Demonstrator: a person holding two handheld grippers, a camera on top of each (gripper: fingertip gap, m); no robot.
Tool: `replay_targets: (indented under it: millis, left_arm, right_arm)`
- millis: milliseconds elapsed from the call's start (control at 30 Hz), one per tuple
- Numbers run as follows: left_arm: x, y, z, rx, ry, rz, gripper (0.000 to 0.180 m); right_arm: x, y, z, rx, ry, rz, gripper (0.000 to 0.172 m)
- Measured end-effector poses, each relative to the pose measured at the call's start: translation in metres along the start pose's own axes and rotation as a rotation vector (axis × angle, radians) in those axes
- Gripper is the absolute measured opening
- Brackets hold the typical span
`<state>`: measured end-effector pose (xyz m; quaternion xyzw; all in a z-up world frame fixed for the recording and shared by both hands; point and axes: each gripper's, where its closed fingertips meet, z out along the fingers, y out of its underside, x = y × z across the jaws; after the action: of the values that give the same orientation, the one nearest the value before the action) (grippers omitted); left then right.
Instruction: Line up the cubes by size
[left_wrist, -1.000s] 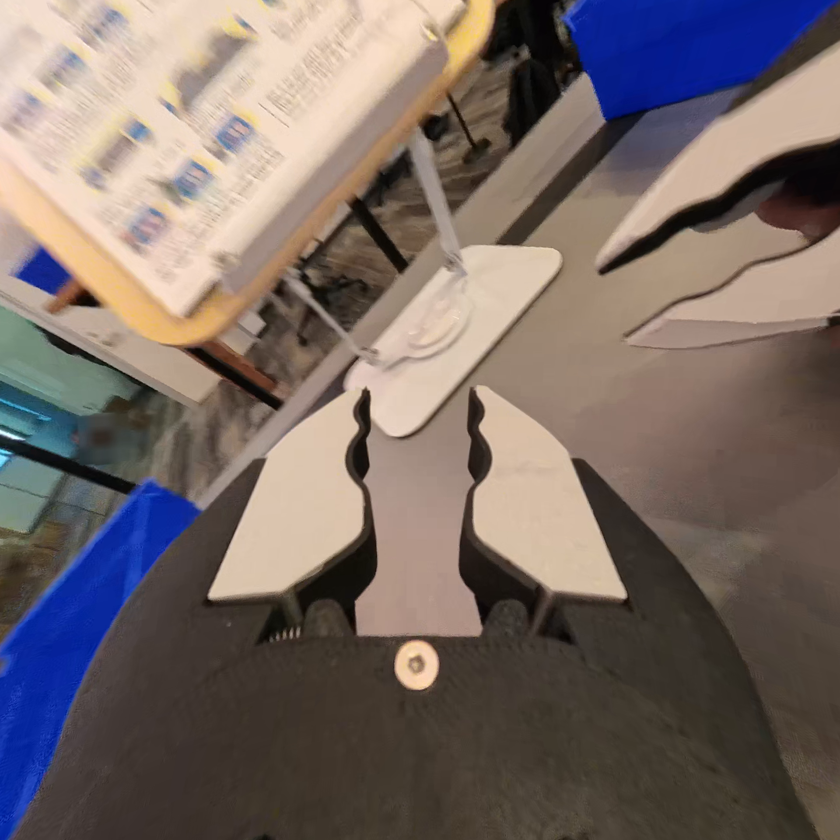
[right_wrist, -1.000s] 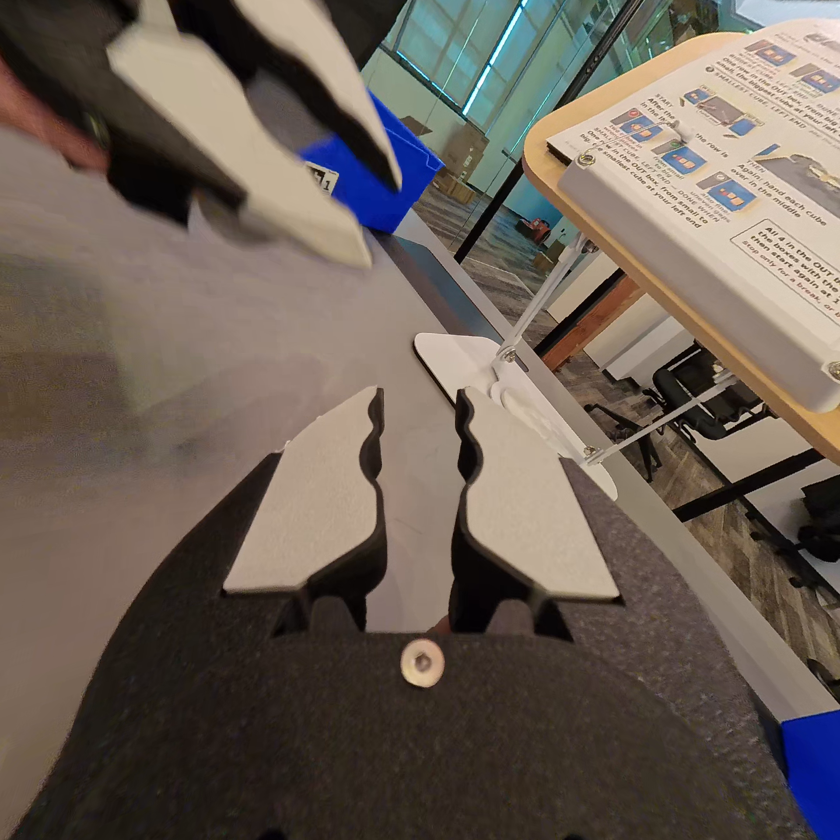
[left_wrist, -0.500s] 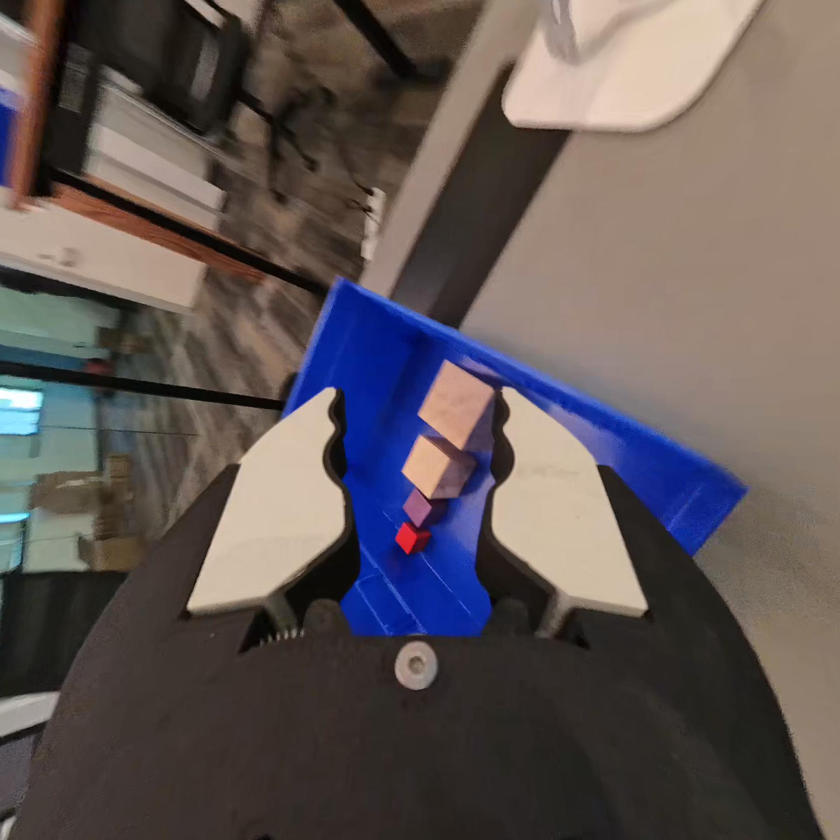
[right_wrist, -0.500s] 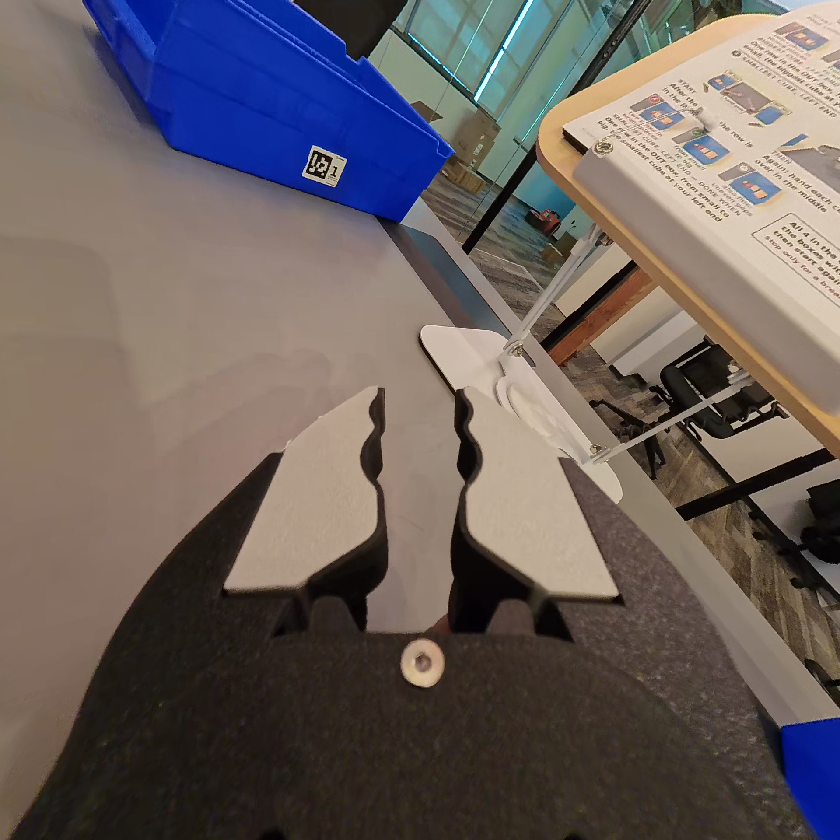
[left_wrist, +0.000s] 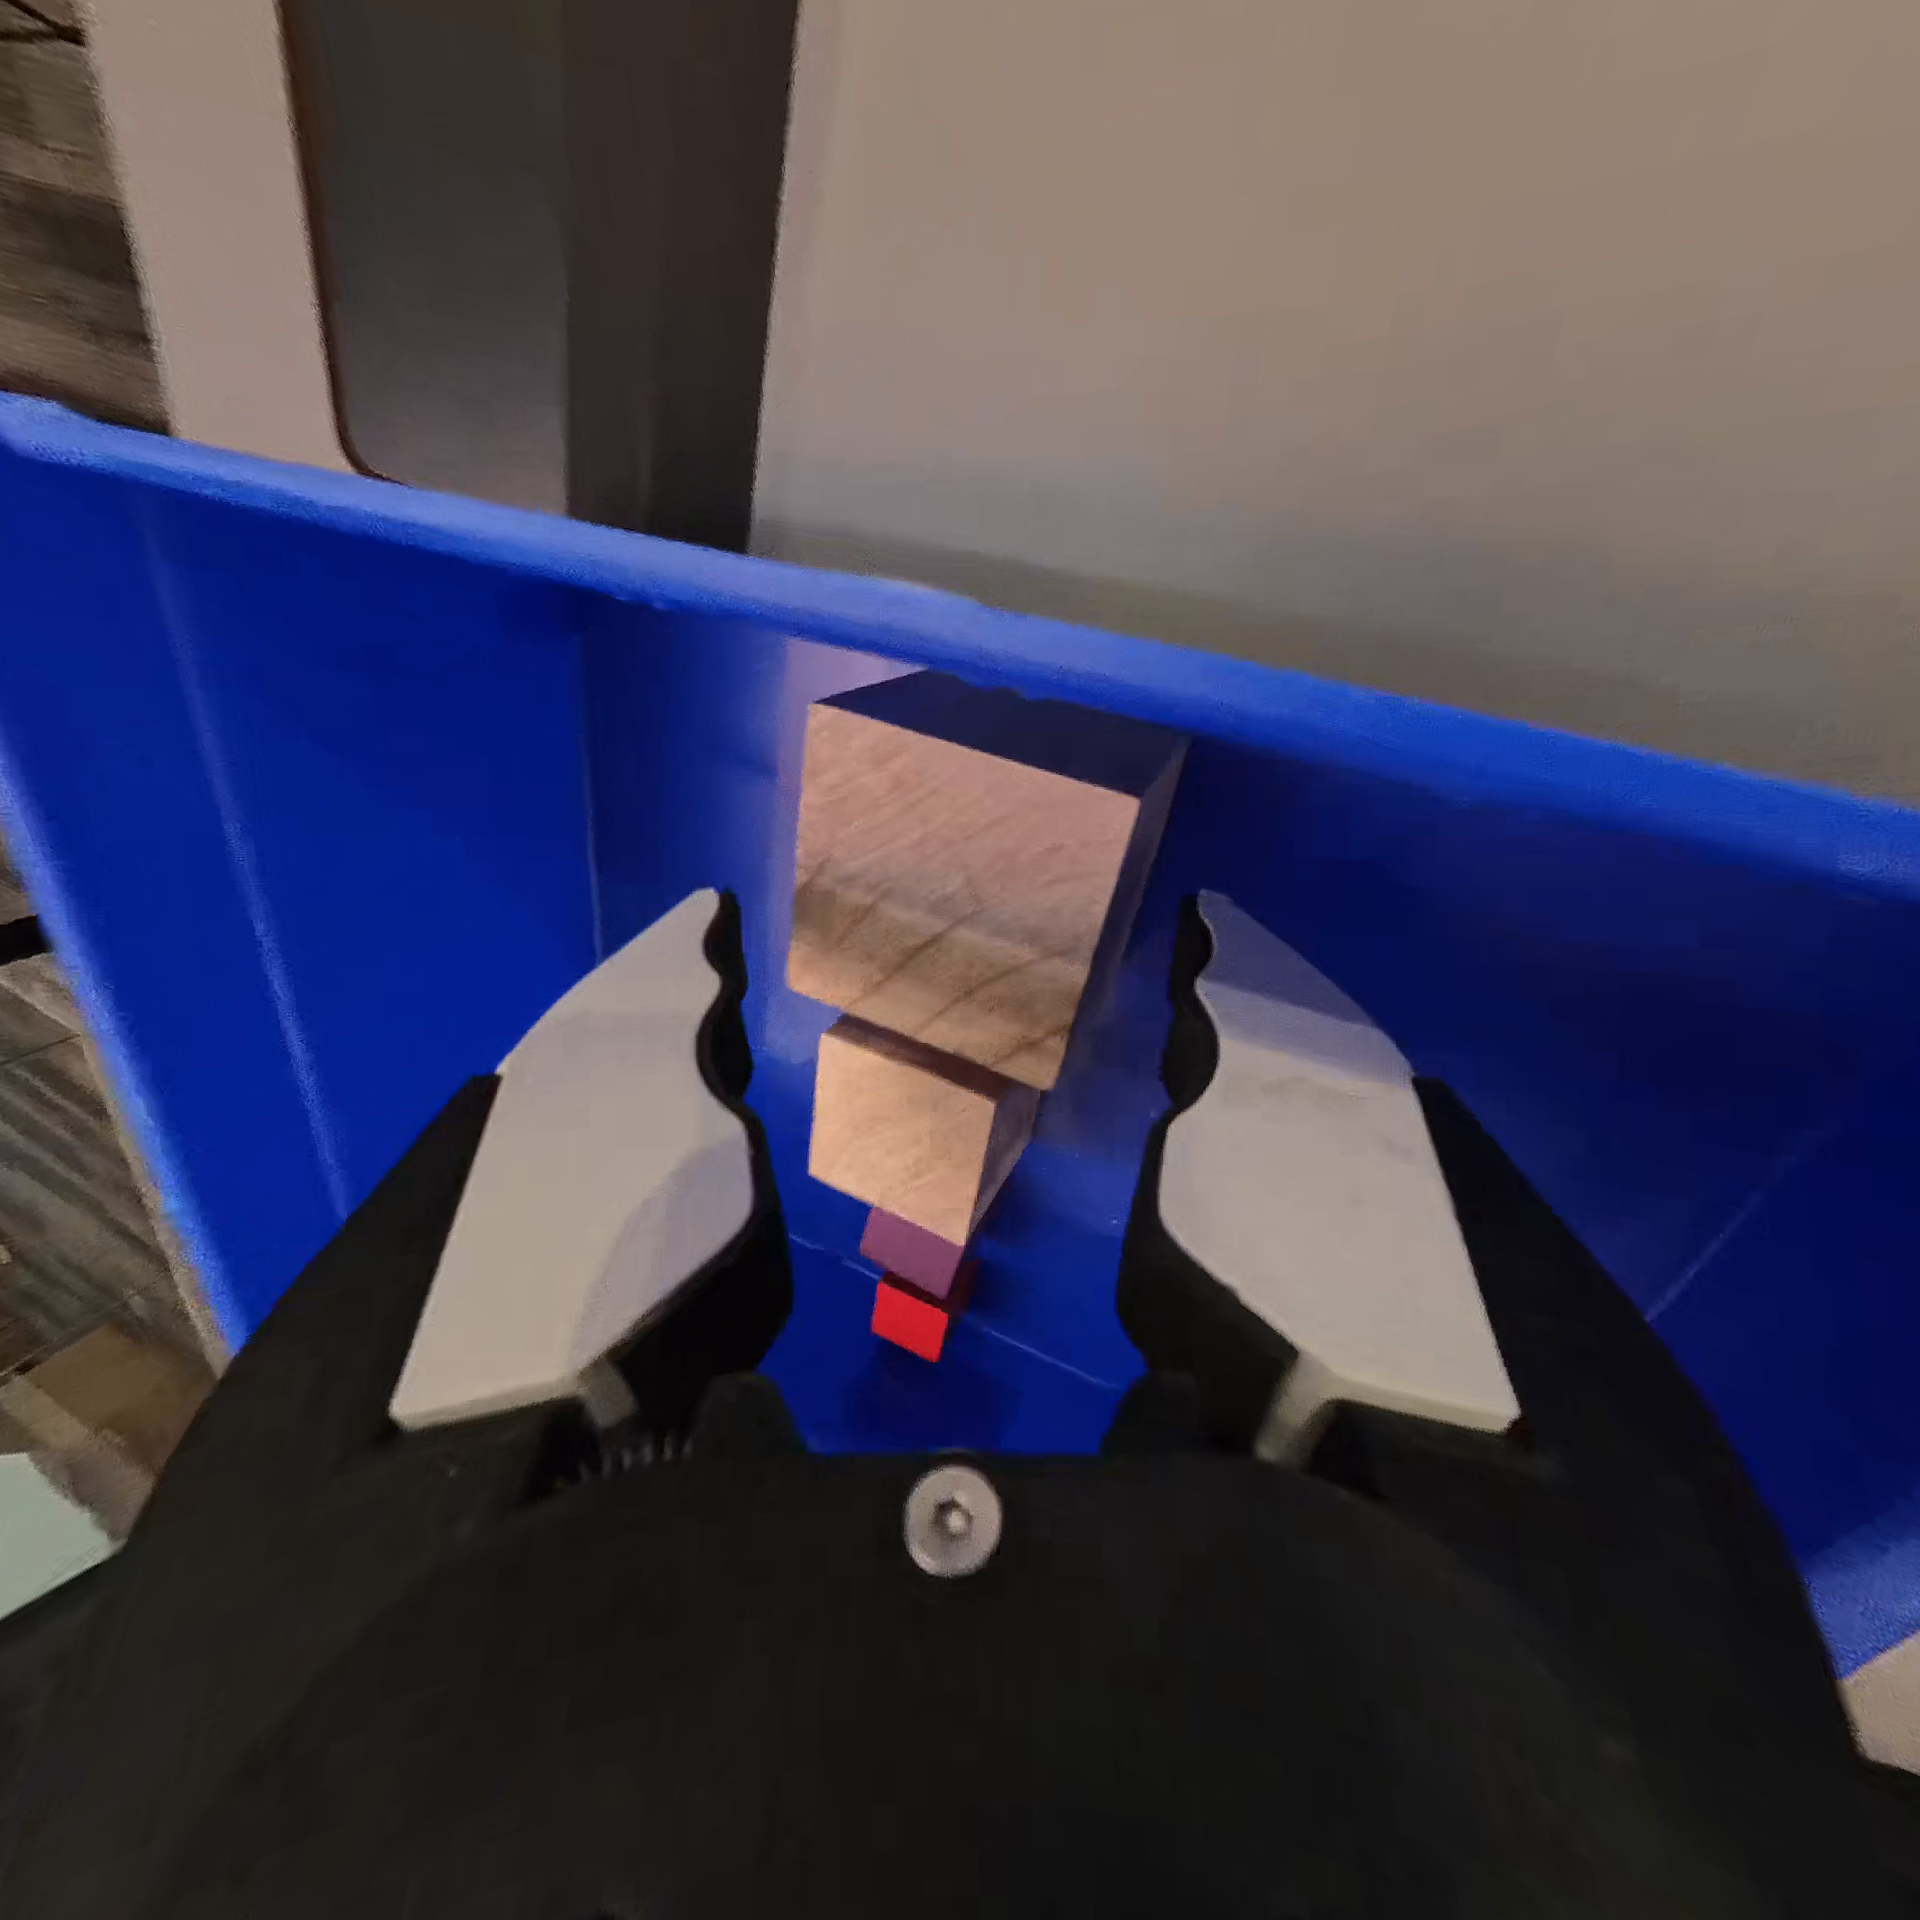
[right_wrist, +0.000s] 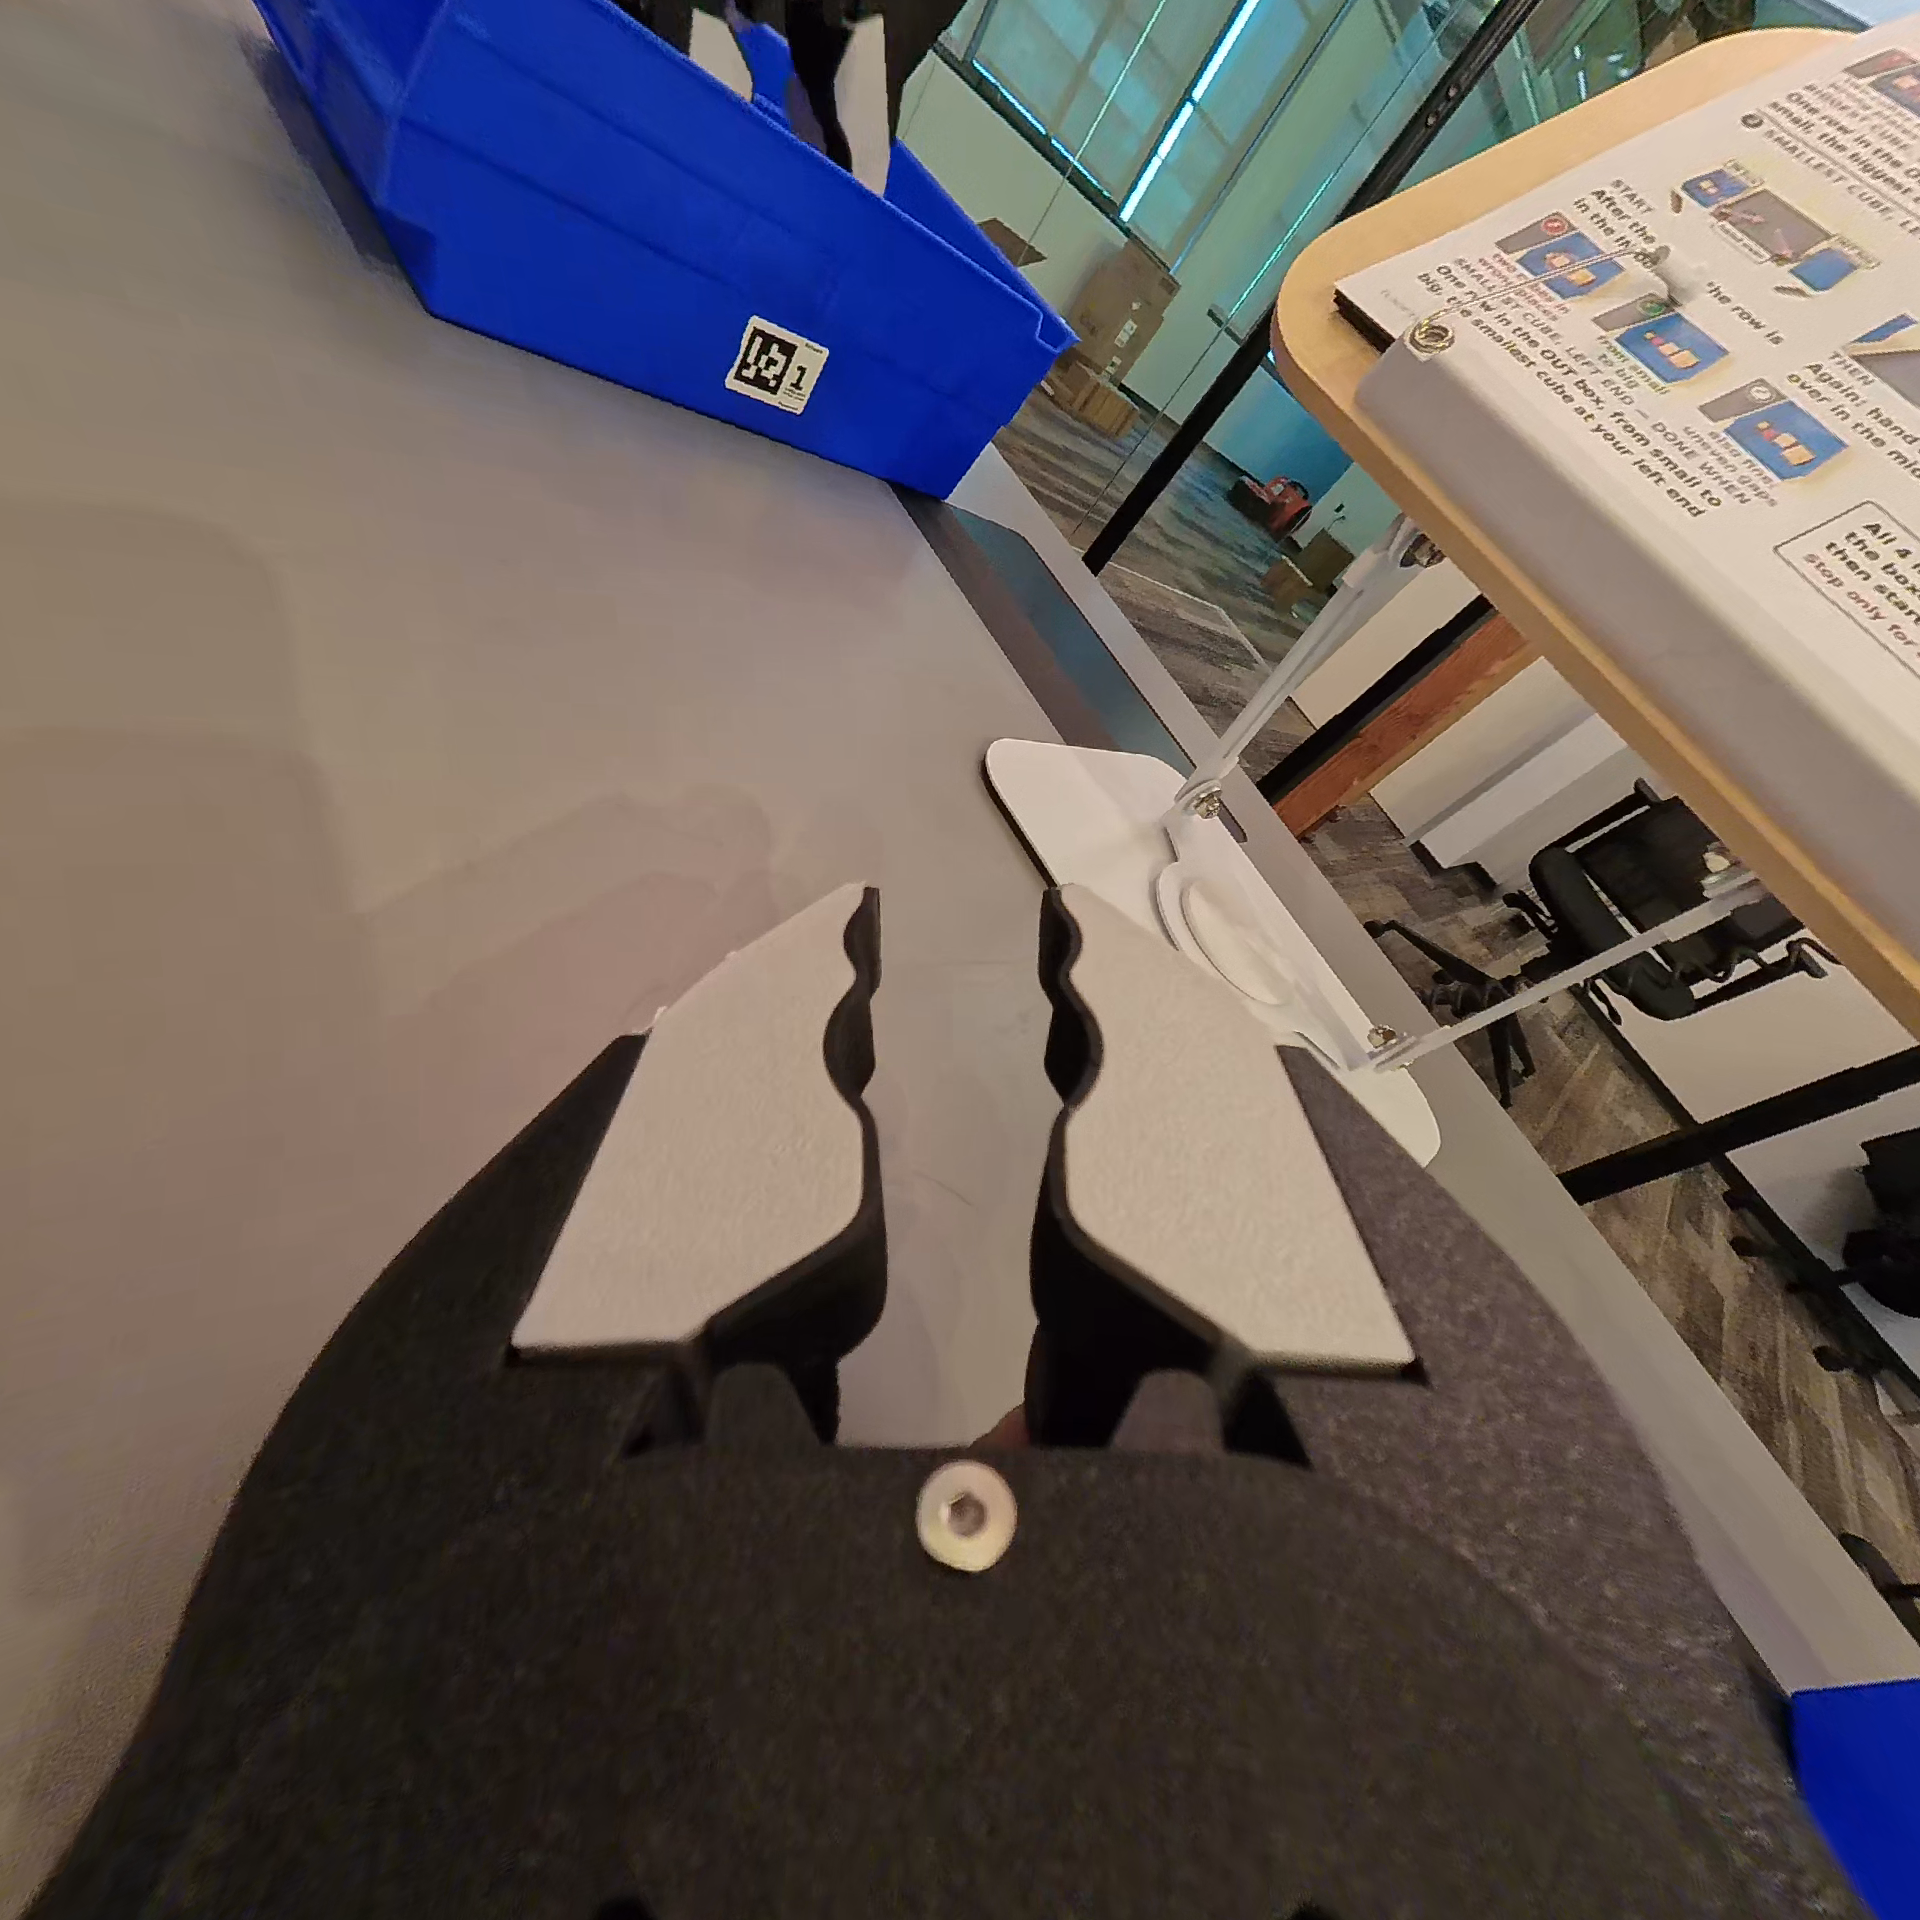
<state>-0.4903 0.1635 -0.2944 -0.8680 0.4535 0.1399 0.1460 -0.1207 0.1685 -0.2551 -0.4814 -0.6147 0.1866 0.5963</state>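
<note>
Left claw (left_wrist: 958, 940) spread wide and empty above the bin (left_wrist: 312, 831), where four cubes lie in a row; the large cube (left_wrist: 956, 862) is best straddled squarely before closing. Right claw (right_wrist: 958, 925) part-open, empty, over the counter (right_wrist: 416, 675).

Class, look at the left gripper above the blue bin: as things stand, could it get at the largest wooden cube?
Probably yes. The left gripper is open, wider than the largest wooden cube, nothing between. The bin wall close behind it may limit room.
</note>
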Motion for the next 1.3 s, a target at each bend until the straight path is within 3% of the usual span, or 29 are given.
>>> replay_targets:
  millis: [133,333,667,767,933,1133,1300]
  left_arm:
    - [0.001,-0.001,0.007,0.001,0.004,0.021,0.065]
    - [-0.007,0.001,-0.007,0.027,-0.079,0.004,0.064]
    - [-0.016,-0.014,-0.138,0.299,-0.364,-0.083,0.062]
    - [-0.001,-0.045,-0.183,0.450,-0.431,-0.066,0.062]
    - [0.047,-0.132,-0.254,0.805,-0.496,0.015,0.062]
    - [0.110,-0.229,-0.295,1.100,-0.443,0.142,0.062]
    - [0.143,-0.278,-0.318,1.320,-0.346,0.172,0.062]
  right_arm:
    - [-0.001,0.000,0.000,-0.004,-0.005,-0.008,0.029]
    - [-0.002,-0.001,0.000,0.002,-0.007,-0.010,0.029]
    - [0.013,-0.018,-0.008,0.117,0.005,0.097,0.031]
    - [0.018,-0.046,-0.015,0.208,-0.016,0.121,0.032]
    - [0.024,-0.115,-0.030,0.395,-0.131,0.169,0.042]
    - [0.050,-0.195,-0.059,0.618,-0.184,0.158,0.058]
    - [0.066,-0.223,-0.076,0.733,-0.219,0.183,0.067]
